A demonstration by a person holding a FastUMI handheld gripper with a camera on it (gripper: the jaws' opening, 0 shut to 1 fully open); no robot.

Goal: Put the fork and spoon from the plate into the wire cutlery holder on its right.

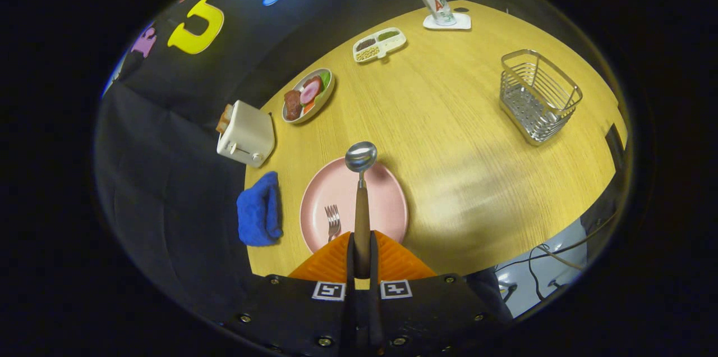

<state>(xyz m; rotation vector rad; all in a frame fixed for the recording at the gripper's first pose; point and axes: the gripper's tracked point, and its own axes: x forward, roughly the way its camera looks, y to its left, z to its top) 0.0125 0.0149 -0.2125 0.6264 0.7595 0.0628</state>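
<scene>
Gripper view: spoon (pixel 361 188) clamped by wooden handle between both fingers of gripper (pixel 362 250), bowl sticking out ahead, held up over pink plate (pixel 387 200). Fork (pixel 332 221) lying on plate, just left of fingers. Wire cutlery holder (pixel 537 96) well off to right on wooden table (pixel 460 138). Blue cloth (pixel 258 210) beside plate on left, toaster (pixel 245 133) beyond it, food dish (pixel 308 95), snack tray (pixel 379 44), bottle (pixel 435 2) on far side.
</scene>
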